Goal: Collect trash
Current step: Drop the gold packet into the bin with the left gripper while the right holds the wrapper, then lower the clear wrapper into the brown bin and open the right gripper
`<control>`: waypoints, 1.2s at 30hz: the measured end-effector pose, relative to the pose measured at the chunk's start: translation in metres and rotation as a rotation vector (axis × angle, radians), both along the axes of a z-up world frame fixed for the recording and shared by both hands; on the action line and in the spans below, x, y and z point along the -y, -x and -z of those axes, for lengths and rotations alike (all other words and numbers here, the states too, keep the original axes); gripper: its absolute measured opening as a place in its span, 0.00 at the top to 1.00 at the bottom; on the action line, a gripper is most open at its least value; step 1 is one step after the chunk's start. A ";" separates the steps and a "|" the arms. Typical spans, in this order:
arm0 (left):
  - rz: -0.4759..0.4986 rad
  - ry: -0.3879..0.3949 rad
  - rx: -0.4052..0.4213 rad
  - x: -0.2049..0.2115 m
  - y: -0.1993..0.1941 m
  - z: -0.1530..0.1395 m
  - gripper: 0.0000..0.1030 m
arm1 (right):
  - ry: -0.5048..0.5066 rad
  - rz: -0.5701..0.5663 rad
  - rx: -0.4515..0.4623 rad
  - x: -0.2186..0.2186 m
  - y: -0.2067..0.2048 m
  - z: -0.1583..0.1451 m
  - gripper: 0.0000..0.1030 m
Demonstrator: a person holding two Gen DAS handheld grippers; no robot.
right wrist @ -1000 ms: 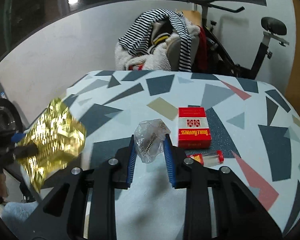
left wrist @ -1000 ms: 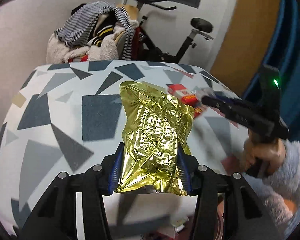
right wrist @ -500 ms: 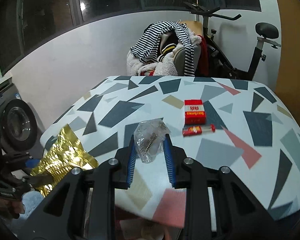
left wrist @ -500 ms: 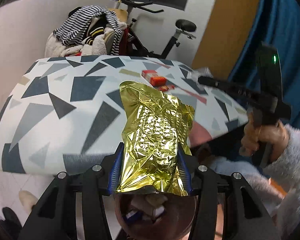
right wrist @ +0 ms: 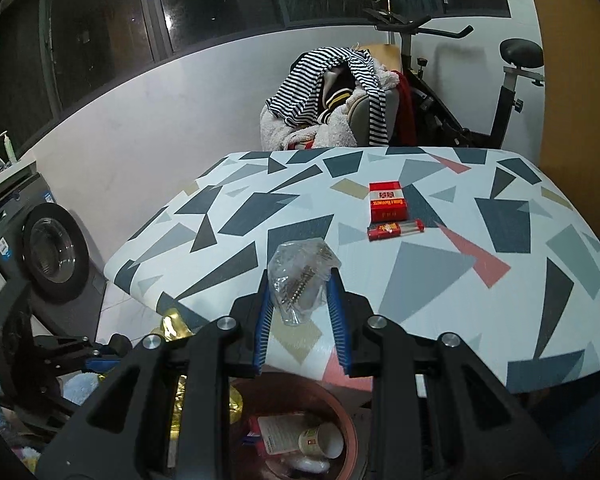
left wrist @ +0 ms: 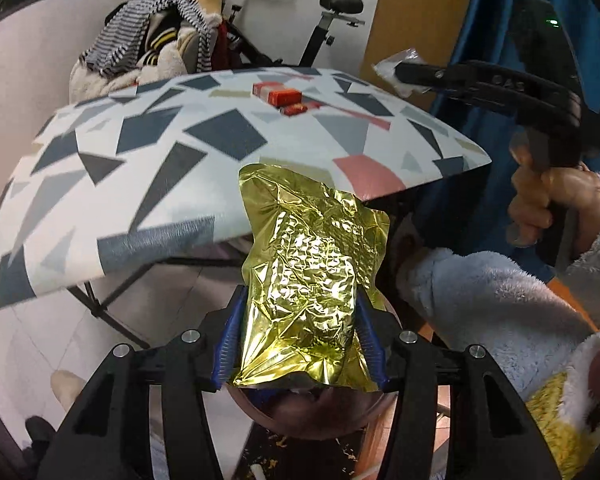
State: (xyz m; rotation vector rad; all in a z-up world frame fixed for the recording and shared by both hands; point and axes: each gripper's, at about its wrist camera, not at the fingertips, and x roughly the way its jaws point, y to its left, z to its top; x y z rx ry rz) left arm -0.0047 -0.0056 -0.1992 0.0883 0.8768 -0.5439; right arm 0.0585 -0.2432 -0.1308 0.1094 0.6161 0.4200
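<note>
gold foil bag (left wrist: 306, 280): crinkled, upright, clamped at its lower sides, above the bin | clear plastic wrapper (right wrist: 300, 282): crumpled, small brown bits inside, pinched between blue pads | brown bin (right wrist: 346, 412): round, open, holds a paper cup and scraps

Ahead of me: patterned table (right wrist: 420, 280) with red cigarette pack (right wrist: 387, 201) and lighter (right wrist: 396, 229) just beside it, clothes pile (right wrist: 332, 100), exercise bike (right wrist: 500, 92), washing machine (right wrist: 40, 248) left.
</note>
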 end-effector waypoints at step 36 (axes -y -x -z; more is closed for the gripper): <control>-0.204 0.100 0.136 -0.020 -0.006 -0.041 0.08 | 0.034 -0.038 -0.118 -0.010 0.019 0.041 0.71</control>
